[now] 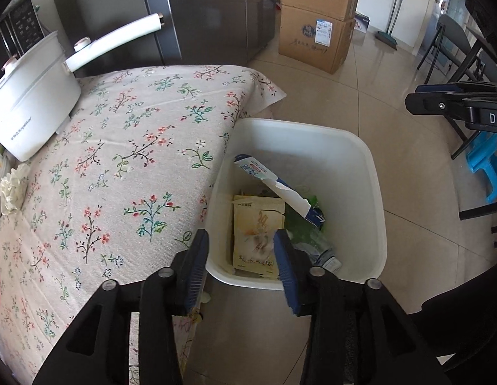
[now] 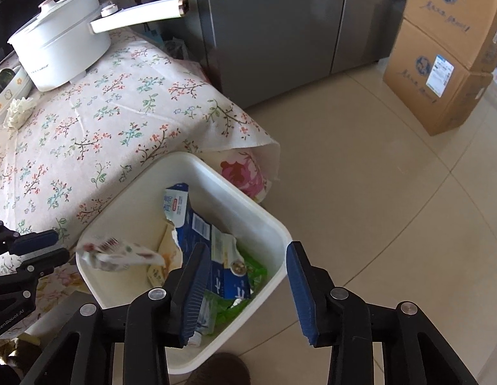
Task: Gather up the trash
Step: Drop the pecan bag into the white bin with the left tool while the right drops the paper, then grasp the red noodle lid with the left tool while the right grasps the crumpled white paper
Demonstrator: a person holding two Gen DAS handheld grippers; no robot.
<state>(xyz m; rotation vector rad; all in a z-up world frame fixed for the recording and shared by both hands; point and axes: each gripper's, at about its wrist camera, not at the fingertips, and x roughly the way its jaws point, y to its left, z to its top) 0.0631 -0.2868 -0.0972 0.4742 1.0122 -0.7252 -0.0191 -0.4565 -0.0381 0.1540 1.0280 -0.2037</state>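
Left gripper (image 1: 242, 266) apart, empty; right gripper (image 2: 248, 285) apart, empty | white bin (image 1: 373, 173) touching floral tablecloth (image 1: 136, 147) edge | tiled floor (image 2: 392, 208) open rightward.

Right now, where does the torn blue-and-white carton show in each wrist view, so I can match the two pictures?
Left wrist view: the blue-and-white carton lies slanted inside the white bin, right of centre, above the left tool.
Right wrist view: the same carton is lower centre, in the bin, just above the right tool.
Shared landmark: the white pot on the floral tablecloth, upper left in both.
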